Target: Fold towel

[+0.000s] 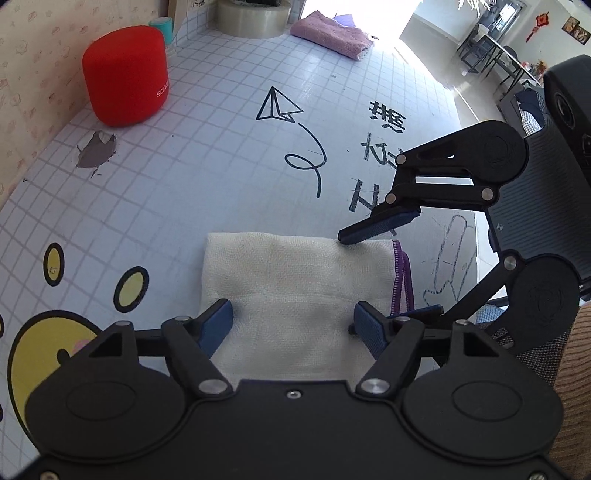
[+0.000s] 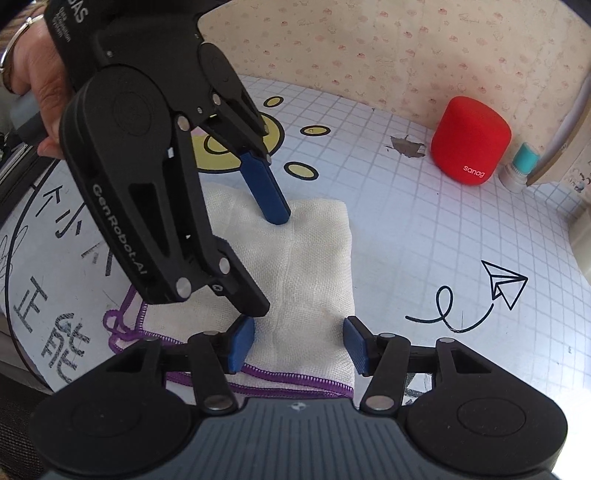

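Note:
A white gauze towel point(image 1: 295, 280) with purple stitched edging lies folded flat on the gridded table; it also shows in the right wrist view point(image 2: 306, 266). My left gripper point(image 1: 293, 325) is open, its blue pads straddling the towel's near edge just above the cloth. My right gripper point(image 2: 299, 343) is open over the purple-edged side. In the left wrist view the right gripper comes in from the right, one fingertip point(image 1: 369, 230) touching the towel's far edge. In the right wrist view the left gripper hangs over the towel, one fingertip point(image 2: 269, 195) pressing on it.
A red cylindrical speaker point(image 1: 125, 70) stands at the back left by the wall, also in the right wrist view point(image 2: 471, 140). A folded pink towel point(image 1: 332, 33) and a tape roll point(image 1: 253, 16) lie at the far edge. A torn patch point(image 1: 96, 149) marks the table cover.

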Tool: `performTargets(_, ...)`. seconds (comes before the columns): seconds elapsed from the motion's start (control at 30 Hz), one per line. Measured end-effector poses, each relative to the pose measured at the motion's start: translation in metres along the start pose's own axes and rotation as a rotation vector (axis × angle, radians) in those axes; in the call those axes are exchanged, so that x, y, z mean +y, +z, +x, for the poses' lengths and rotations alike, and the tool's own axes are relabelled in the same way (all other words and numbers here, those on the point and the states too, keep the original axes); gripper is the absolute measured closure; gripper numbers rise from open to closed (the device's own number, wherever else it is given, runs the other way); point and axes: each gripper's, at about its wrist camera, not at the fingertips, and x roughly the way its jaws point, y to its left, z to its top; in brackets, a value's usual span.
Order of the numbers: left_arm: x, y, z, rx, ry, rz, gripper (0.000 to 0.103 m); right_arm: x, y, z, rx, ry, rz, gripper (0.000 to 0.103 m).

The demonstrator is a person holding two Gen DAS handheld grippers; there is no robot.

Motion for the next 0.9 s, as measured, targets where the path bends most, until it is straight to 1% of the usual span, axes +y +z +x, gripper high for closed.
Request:
performTargets(0.03,0.0,0.0,0.0,0.002,0.001,-0.003,0.03,-0.004,-0.001,0.001,0.004,0.009,0.017,0.04)
performTargets(0.1,-0.001,0.001,-0.003,0.009,0.009,-0.019,0.03,-0.009,-0.001,0.0,0.007,0.018,0.02,0.04)
performTargets(0.23,-0.004,0.002,-0.016,-0.012,0.039,-0.042,0.03,-0.006,-0.001,-0.012,-0.037,-0.012,-0.05,0.04)
performTargets(0.4,-0.013,-0.004,-0.028,-0.007,0.106,-0.04,0.03,-0.003,-0.004,-0.02,-0.038,-0.035,-0.108,0.04)
performTargets(0.53,-0.02,-0.014,-0.027,0.007,0.115,-0.047,0.029,-0.001,-0.009,-0.025,-0.03,-0.011,-0.118,0.04)
performTargets(0.7,-0.022,-0.028,-0.019,0.032,0.104,-0.101,0.029,-0.001,-0.018,-0.024,-0.008,0.023,-0.109,0.04)
performTargets(0.83,-0.024,-0.037,-0.013,0.023,0.12,-0.136,0.026,0.001,-0.024,-0.012,0.023,0.002,-0.132,0.04)
performTargets(0.9,-0.027,-0.039,-0.012,0.016,0.127,-0.156,0.026,0.001,-0.025,-0.012,0.011,0.0,-0.136,0.04)
